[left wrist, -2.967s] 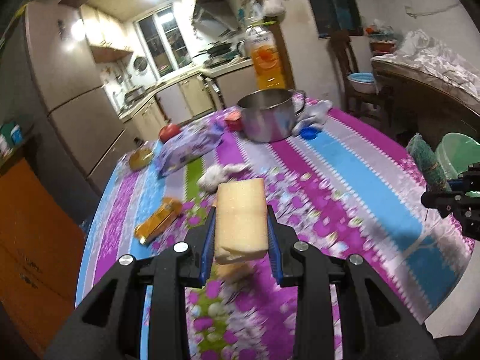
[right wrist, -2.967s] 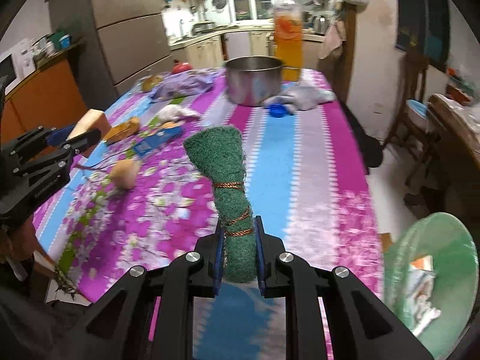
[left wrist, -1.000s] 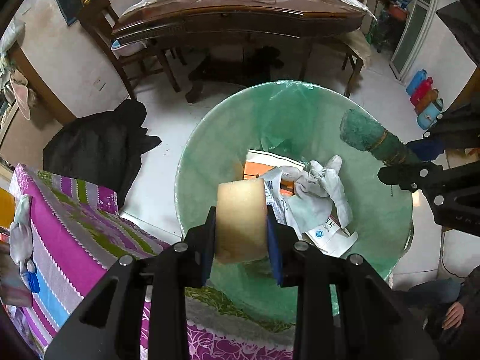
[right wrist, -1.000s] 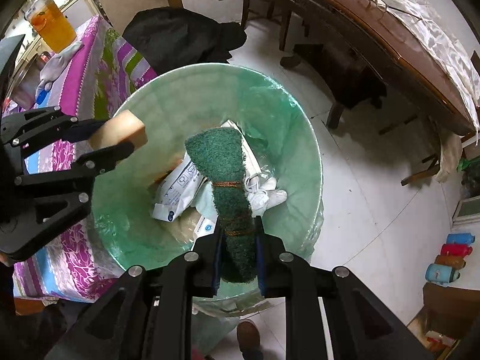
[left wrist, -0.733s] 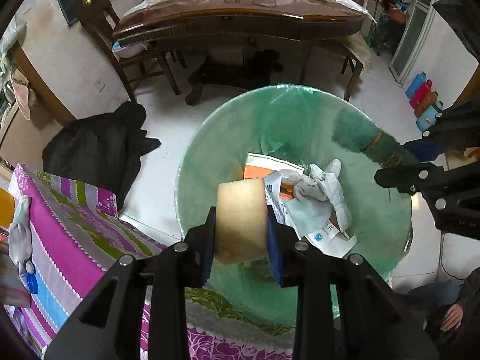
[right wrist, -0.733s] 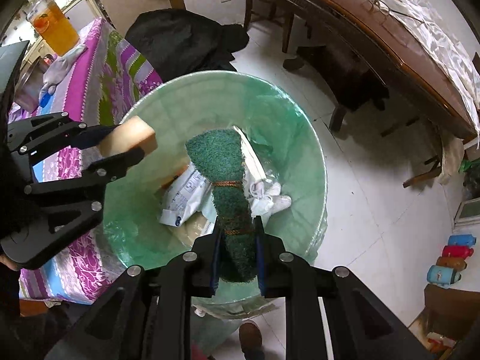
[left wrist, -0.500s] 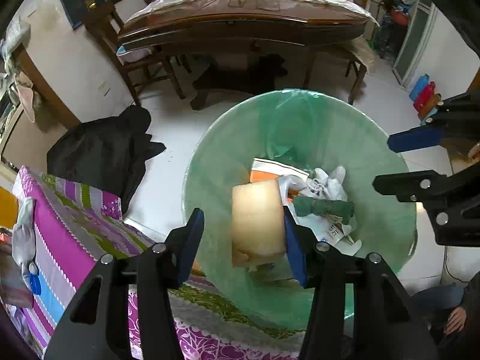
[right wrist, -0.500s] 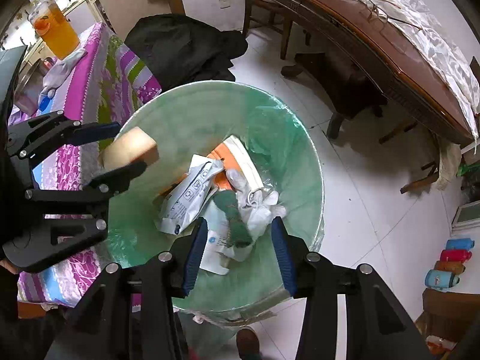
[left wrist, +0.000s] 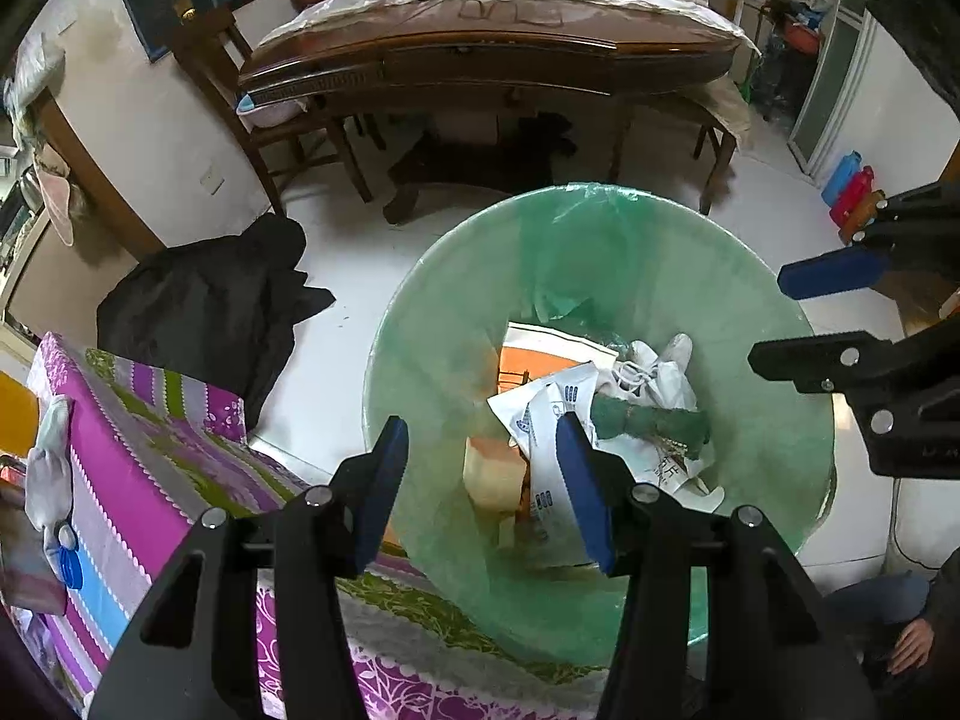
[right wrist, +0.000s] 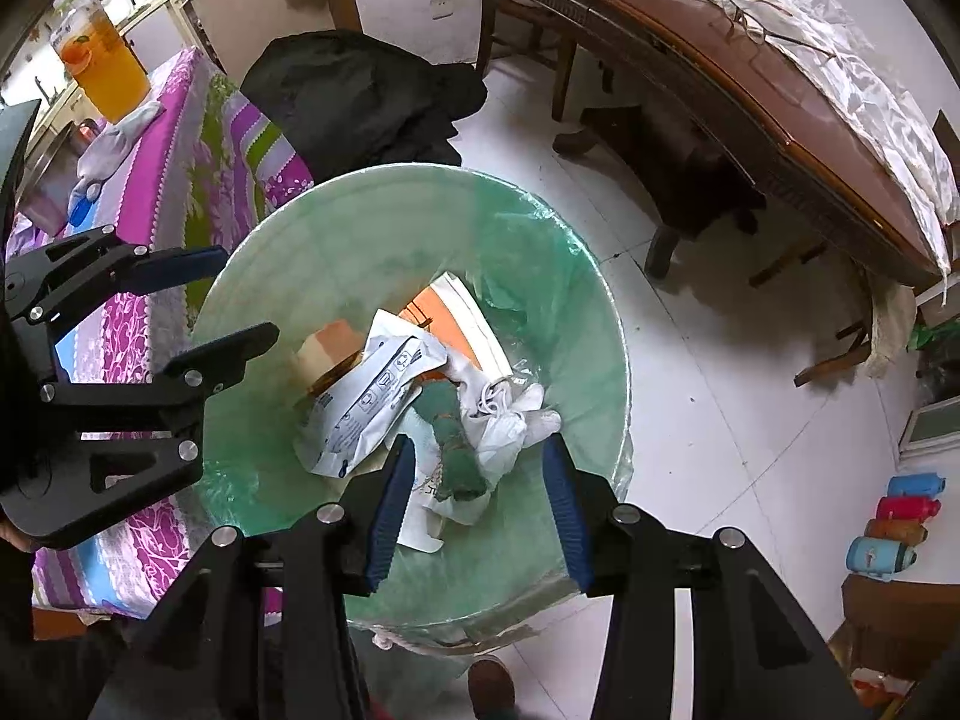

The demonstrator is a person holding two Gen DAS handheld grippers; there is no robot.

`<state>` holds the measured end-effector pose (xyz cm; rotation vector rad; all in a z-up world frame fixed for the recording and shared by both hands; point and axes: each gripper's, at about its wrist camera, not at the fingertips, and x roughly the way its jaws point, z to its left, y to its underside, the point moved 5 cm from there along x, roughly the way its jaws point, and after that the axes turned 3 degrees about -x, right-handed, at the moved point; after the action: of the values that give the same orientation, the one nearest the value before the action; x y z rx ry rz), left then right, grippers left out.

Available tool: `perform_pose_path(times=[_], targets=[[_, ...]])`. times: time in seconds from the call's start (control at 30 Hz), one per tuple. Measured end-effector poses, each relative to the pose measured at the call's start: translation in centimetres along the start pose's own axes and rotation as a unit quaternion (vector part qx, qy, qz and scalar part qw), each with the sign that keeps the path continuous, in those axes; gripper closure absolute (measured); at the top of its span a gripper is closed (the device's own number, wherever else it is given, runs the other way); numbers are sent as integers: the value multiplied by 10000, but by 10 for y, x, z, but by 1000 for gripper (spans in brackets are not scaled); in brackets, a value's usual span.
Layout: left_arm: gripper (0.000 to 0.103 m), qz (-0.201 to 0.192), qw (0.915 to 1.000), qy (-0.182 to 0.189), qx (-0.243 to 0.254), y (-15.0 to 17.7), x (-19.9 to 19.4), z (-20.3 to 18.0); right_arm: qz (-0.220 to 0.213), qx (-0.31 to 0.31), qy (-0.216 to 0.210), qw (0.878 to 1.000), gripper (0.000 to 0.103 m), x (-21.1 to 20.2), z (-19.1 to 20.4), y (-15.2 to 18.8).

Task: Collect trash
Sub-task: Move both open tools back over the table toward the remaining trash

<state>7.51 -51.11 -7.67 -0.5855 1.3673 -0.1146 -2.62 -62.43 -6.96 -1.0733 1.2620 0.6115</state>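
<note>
A green trash bin (left wrist: 774,324) lined with a green bag stands on the white floor beside the table; it also shows in the right wrist view (right wrist: 600,312). Inside lie a yellow sponge (left wrist: 495,471), a rolled green scouring pad (left wrist: 651,423), white wrappers and a white glove. In the right wrist view the sponge (right wrist: 324,348) and the pad (right wrist: 459,450) lie among the wrappers. My left gripper (left wrist: 480,480) is open and empty above the bin. My right gripper (right wrist: 477,483) is open and empty above the bin.
The table with the purple floral cloth (left wrist: 144,456) is at the left, with an orange drink jug (right wrist: 102,66) on it. A black garment (left wrist: 210,312) lies on the floor. A wooden table (left wrist: 480,54) and a chair (left wrist: 288,120) stand beyond the bin.
Both grippers opened. The sponge dropped from the left gripper and the green pad from the right gripper into the bin.
</note>
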Motion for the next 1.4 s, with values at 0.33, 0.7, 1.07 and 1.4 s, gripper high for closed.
perform_pose_path(times=[0.33, 0.7, 1.07, 1.4], targets=[[41, -327, 9992, -77, -202, 10, -10, 3, -208, 84, -47, 9997, 51, -2, 1, 6], [20, -1600, 9792, 137, -1242, 91, -78, 24, -2144, 535, -966, 9705, 12, -52, 40, 6], [20, -1894, 9538, -718, -2217, 235, -147, 96, -2253, -532, -2238, 9467, 8, -55, 199, -2], [14, -1935, 9347, -1542, -2552, 357, -223, 169, -2329, -2180, -2323, 9188, 8, -56, 365, 13]])
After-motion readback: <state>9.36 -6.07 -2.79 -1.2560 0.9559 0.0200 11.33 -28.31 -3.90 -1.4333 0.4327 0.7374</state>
